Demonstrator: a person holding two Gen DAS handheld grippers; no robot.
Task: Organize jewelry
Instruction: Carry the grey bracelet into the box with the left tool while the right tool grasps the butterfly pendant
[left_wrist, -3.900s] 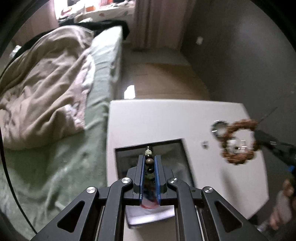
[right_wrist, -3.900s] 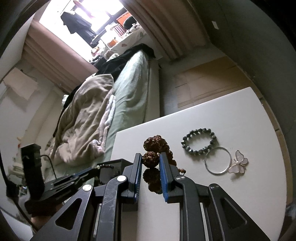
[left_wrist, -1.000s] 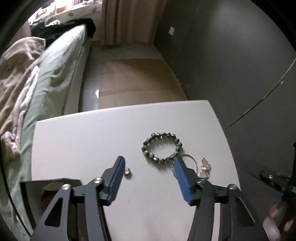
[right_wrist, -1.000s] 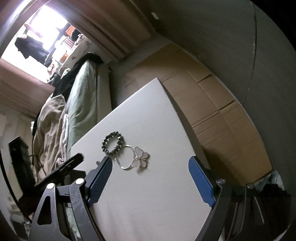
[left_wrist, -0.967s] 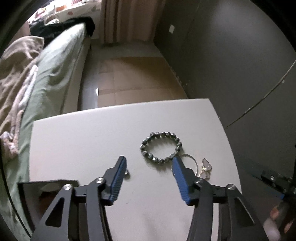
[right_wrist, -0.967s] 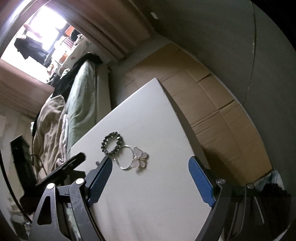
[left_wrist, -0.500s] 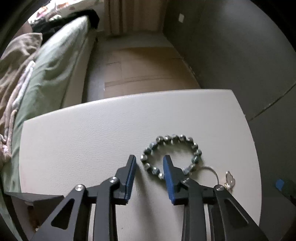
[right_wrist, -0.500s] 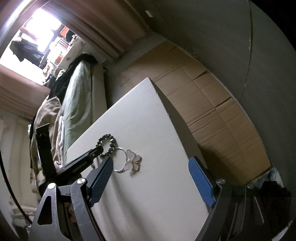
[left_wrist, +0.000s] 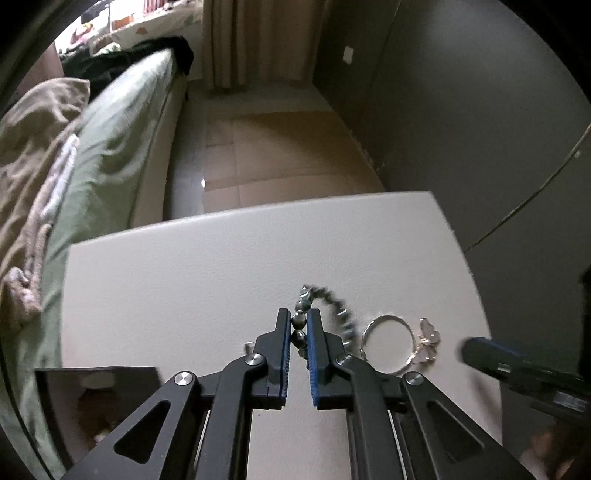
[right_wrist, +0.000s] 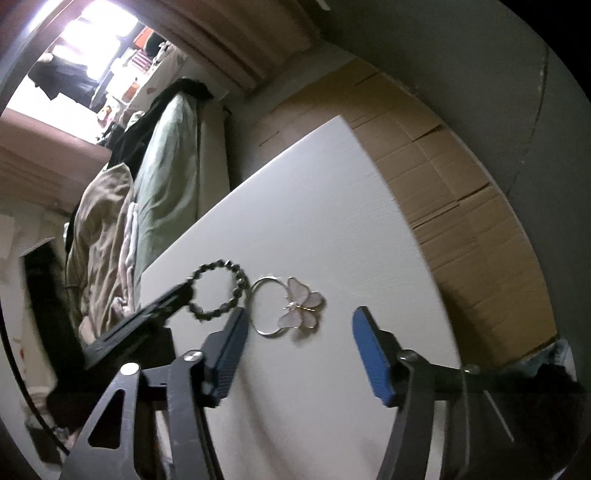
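A white table (left_wrist: 221, 266) fills the lower part of both views, beside a bed with a green sheet (left_wrist: 122, 140). At the table's near left edge sits a dark open box (left_wrist: 92, 398), its contents too dim to make out. The left gripper (left_wrist: 298, 334) is clamped on the near side of the dark beaded bracelet (left_wrist: 332, 306), the rest of the loop lying blurred on the table. Just beside it lie a silver ring hoop (right_wrist: 266, 308) and the pink butterfly charm (right_wrist: 301, 304) touching it. The right gripper (right_wrist: 297, 326) has just been narrowing; the hoop and charm sit between its half-open jaws, untouched. Risks: the pinched beads could roll free on lifting, and the thin hoop may skid from closing pads
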